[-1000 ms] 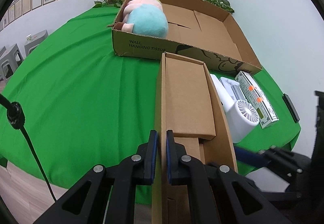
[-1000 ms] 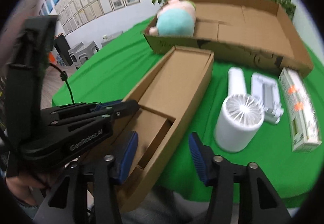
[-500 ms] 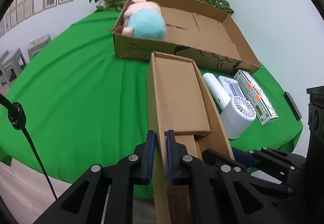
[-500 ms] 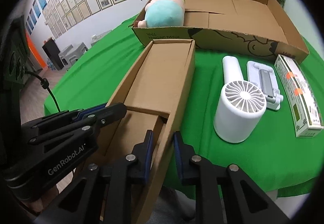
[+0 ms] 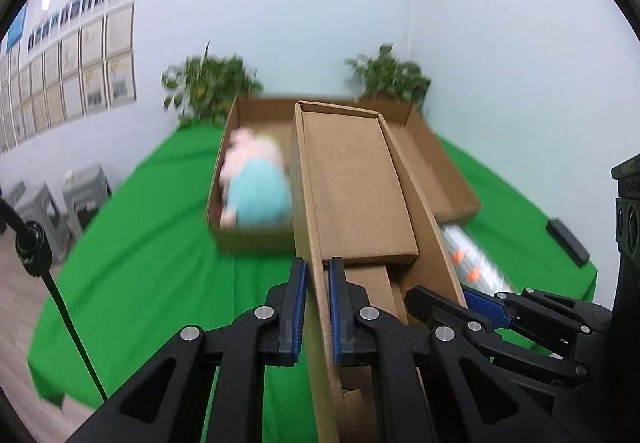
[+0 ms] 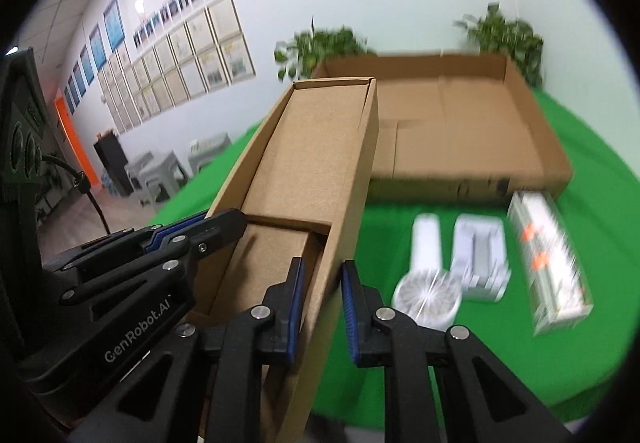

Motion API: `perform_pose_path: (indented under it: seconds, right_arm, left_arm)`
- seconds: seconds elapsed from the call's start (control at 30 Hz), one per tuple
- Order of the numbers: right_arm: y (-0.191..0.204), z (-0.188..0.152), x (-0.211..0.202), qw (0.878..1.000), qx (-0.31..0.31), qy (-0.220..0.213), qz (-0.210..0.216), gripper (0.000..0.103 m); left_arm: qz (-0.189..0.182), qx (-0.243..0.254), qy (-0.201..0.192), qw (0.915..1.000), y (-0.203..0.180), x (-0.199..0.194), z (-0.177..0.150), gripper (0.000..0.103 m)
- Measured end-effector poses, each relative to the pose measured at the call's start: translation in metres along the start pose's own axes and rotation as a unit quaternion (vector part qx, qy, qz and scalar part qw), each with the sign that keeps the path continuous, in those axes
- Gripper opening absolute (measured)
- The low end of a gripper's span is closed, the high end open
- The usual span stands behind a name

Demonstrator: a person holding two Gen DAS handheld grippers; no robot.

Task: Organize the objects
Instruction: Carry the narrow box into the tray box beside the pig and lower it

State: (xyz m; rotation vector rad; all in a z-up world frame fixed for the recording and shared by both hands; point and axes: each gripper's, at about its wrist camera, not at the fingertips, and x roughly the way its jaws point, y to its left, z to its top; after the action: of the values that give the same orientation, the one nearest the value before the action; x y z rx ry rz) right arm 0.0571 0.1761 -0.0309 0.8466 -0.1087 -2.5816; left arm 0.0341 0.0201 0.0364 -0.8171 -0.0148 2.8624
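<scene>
1. The long box point(image 5: 352, 199) hangs in the air, its far end over the big carton point(image 6: 460, 131), ahead of both jaws.
2. The left gripper point(image 5: 317, 307) is clamped on the left wall; the right gripper point(image 6: 321, 307) is clamped on the right wall.
3. Both hands should probably keep level and move together, so the box does not twist.
4. The plush toy point(image 5: 256, 191) lies left of the box in the carton; the fan point(image 6: 426, 295) stands right on the tabletop point(image 6: 592, 171).

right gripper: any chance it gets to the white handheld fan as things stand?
Probably not yet. The right gripper is shut on the right wall of the long narrow cardboard box, as is the left gripper on the left wall. The white handheld fan lies uncovered on the green tablecloth beside it.
</scene>
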Motion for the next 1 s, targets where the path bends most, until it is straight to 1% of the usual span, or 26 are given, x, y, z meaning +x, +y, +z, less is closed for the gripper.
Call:
perform_pose_path:
  seconds: [0.1,0.17,0.27,0.33,0.4,0.47,0.57,0.7,0.77,0.87,0.97,1.0]
  right_arm:
    - [-0.008,0.027,-0.008,0.999,-0.007,-0.037,-0.012,0.016]
    - [-0.016,0.05,-0.009,0.998,-0.012,-0.056,-0.018,0.016]
    - [-0.022,0.078,-0.011,0.996,-0.022,-0.077,-0.024,0.016]
    - [-0.023,0.099,-0.009,0.995,-0.034,-0.087,-0.028,0.015]
    - [-0.026,0.119,-0.004,0.994,-0.042,-0.096,-0.029,0.015]
    - [-0.03,0.133,0.004,0.994,-0.042,-0.099,-0.027,0.015]
    - [-0.038,0.146,0.02,0.995,-0.034,-0.093,-0.024,0.015]
    - [-0.05,0.162,0.051,0.997,-0.028,-0.07,-0.028,0.015]
    - [-0.056,0.169,0.071,0.998,-0.028,-0.051,-0.03,0.015]
    - [-0.065,0.175,0.097,0.999,-0.029,-0.033,-0.03,0.015]
    - [-0.075,0.171,0.126,0.999,-0.028,-0.01,-0.03,0.015]
    - [-0.078,0.168,0.137,0.999,-0.026,-0.003,-0.03,0.015]
  left_arm:
    - [-0.002,0.014,-0.036,0.9993,-0.012,0.0,0.034,0.007]
    - [-0.008,0.017,-0.048,0.9987,-0.017,0.004,0.057,0.007]
    - [-0.014,0.022,-0.074,0.997,-0.019,0.011,0.091,0.007]
    - [-0.022,0.018,-0.082,0.9962,-0.017,0.016,0.113,0.007]
    - [-0.02,0.025,-0.094,0.995,-0.019,0.021,0.134,0.007]
    - [-0.014,0.035,-0.099,0.9944,-0.021,0.03,0.152,0.007]
    - [-0.017,0.037,-0.089,0.9952,-0.021,0.054,0.178,0.007]
    - [-0.024,0.02,-0.058,0.9979,-0.014,0.105,0.201,0.007]
    - [-0.025,0.004,-0.043,0.9988,-0.008,0.134,0.209,0.007]
    - [-0.022,-0.007,-0.027,0.9994,-0.004,0.171,0.213,0.007]
    - [-0.015,-0.01,0.002,0.9998,-0.003,0.212,0.204,0.007]
    - [-0.013,-0.01,0.01,0.9998,0.0,0.222,0.196,0.007]
